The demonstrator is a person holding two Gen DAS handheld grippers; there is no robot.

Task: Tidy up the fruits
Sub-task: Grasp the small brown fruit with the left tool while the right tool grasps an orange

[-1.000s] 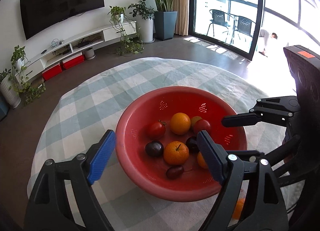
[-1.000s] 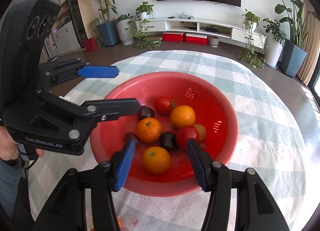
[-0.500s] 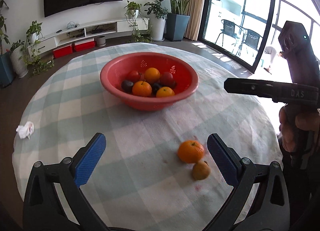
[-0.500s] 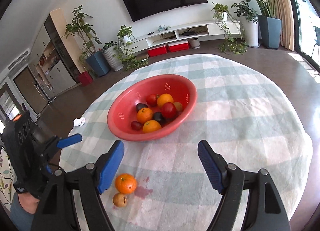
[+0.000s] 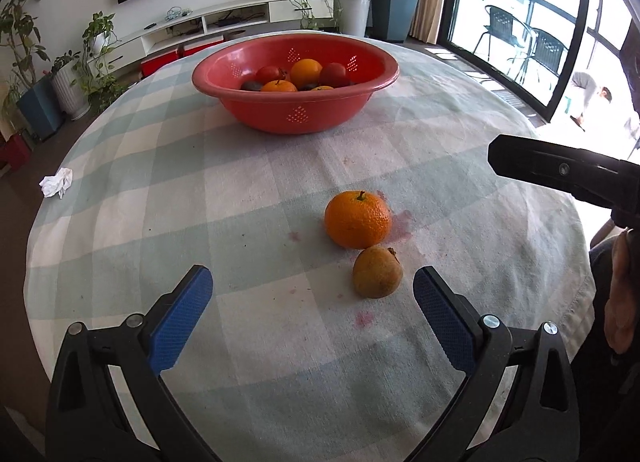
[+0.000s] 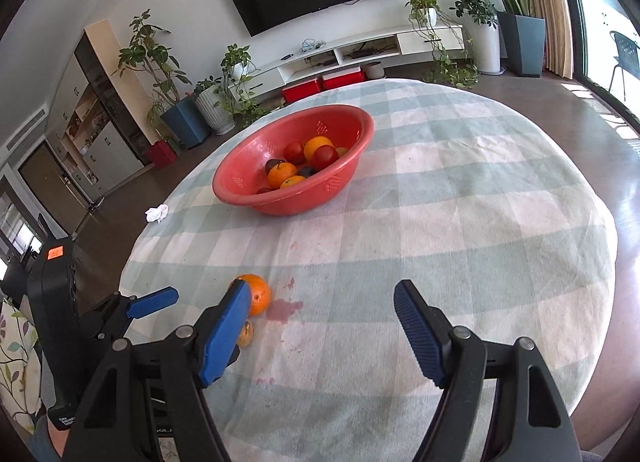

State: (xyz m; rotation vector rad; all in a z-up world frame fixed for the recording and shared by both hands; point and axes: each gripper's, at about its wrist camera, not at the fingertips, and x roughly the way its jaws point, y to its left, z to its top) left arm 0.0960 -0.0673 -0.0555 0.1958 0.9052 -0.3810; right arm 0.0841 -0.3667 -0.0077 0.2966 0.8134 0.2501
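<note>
A red perforated bowl [image 5: 295, 111] [image 6: 308, 197] with several oranges, tomatoes and dark plums stands at the far side of the round checked table. An orange [image 5: 357, 219] [image 6: 259, 294] and a small brownish fruit [image 5: 377, 272] [image 6: 246, 334] lie on the cloth near the front edge. My left gripper [image 5: 312, 314] is open and empty, low over the cloth, with the brownish fruit just inside its right finger. My right gripper [image 6: 322, 326] is open and empty, to the right of both loose fruits; its left finger partly hides them.
A crumpled white tissue [image 5: 56, 181] [image 6: 157, 213] lies at the table's left edge. Reddish stains [image 5: 400, 219] mark the cloth [image 6: 460, 221] by the orange. The right gripper's body [image 5: 568, 177] reaches in from the right in the left wrist view.
Both grippers have pulled back from over the bowl to the near side of the table and dropped lower. The loose orange and brownish fruit now lie just ahead of the left gripper.
</note>
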